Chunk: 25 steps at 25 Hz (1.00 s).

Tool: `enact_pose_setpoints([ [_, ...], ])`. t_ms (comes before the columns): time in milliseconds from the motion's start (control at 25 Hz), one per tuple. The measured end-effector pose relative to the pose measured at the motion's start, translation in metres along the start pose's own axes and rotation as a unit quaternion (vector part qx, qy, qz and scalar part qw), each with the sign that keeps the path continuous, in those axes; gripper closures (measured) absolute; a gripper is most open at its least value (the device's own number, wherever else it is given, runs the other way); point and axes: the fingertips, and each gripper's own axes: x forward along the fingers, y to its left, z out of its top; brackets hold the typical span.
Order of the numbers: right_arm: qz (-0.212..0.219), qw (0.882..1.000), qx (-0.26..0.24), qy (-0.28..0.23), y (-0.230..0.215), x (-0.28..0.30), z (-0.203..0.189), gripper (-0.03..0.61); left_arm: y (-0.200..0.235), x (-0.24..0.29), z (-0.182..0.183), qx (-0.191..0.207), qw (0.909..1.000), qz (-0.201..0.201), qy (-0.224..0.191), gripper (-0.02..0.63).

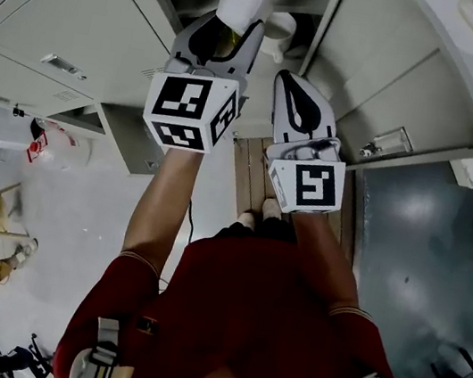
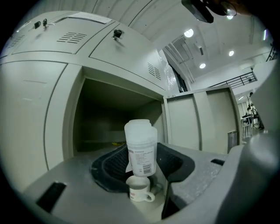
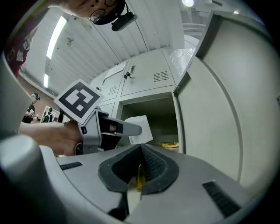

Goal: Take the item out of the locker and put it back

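We hold a white bottle (image 2: 141, 146) upright in the left gripper (image 1: 230, 33), its jaws pressed on the bottle's 2 sides with the printed label facing us. The bottle hangs just in front of the open compartment of the grey locker (image 2: 70, 118), and we cannot tell whether it has crossed the front edge. Below it, a small white cup (image 2: 140, 193) shows through the gap between the jaws. A small yellow thing (image 3: 169, 144) lies on the compartment floor near its right wall. The right gripper (image 1: 291, 83), just beside the left one, has its jaws closed together on nothing.
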Motion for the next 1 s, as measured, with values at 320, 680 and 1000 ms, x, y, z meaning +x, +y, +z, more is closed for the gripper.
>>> enact_pose_setpoints([
  [320,0.002,1.0,0.003,-0.003,-0.01,0.012,0.002,0.58,0.005,0.047,0.007,0.013,0.9992,-0.016,0.034,0.411],
  [680,0.017,1.0,0.006,0.009,-0.009,0.014,-0.008,0.58,0.005,0.093,-0.004,0.021,0.9963,-0.026,0.08,0.411],
  [1000,0.016,0.999,0.016,0.025,-0.019,0.012,-0.018,0.58,0.002,0.123,-0.017,0.042,0.9915,-0.027,0.12,0.411],
])
